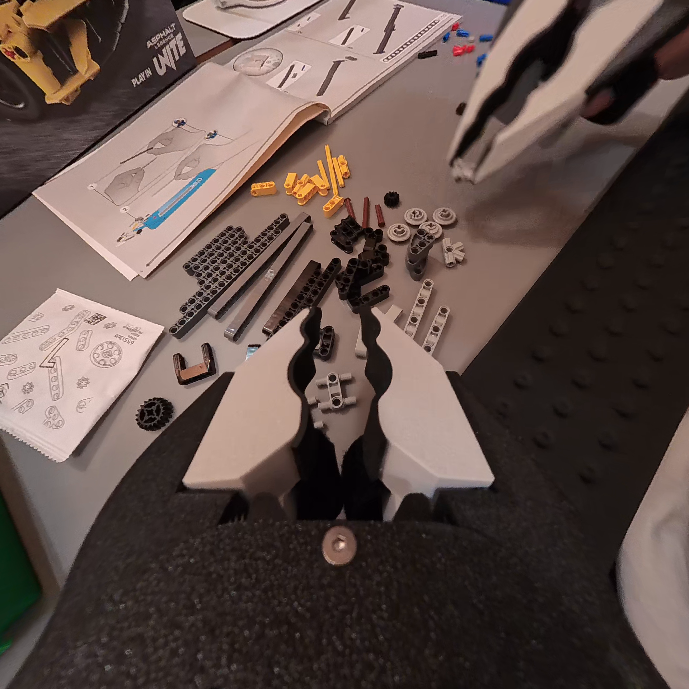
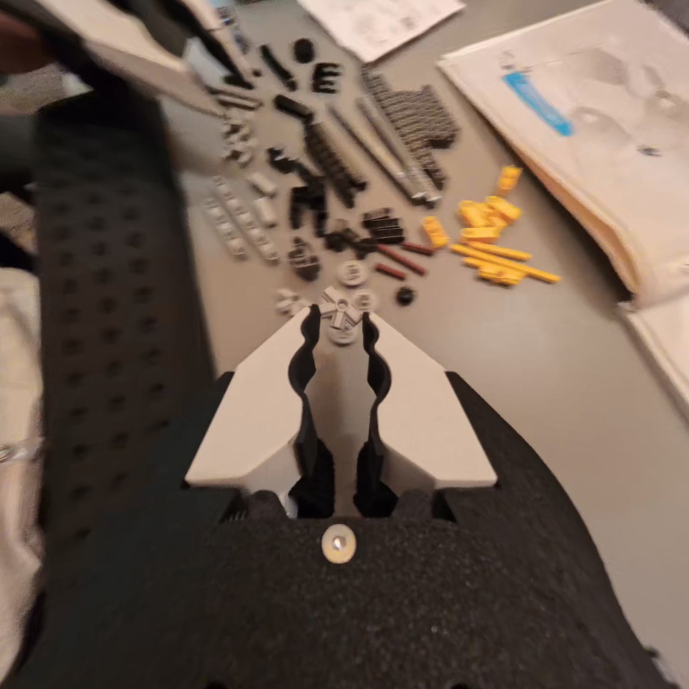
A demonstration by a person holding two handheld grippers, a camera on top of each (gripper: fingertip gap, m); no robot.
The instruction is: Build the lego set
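Right now my left gripper (image 1: 341, 317) hangs with its jaws spread and empty over the grey table (image 1: 373, 149), a small grey connector (image 1: 334, 391) lying on the surface between my fingers. Ahead lie dark grey beams (image 1: 231, 261), black pieces (image 1: 358, 261), yellow pieces (image 1: 317, 182) and round grey discs (image 1: 421, 222), sorted beside the open instruction booklet (image 1: 179, 164). My right gripper (image 2: 339, 311) pinches a light grey multi-pronged connector (image 2: 337, 307) at its fingertips, held above the discs; that view is blurred.
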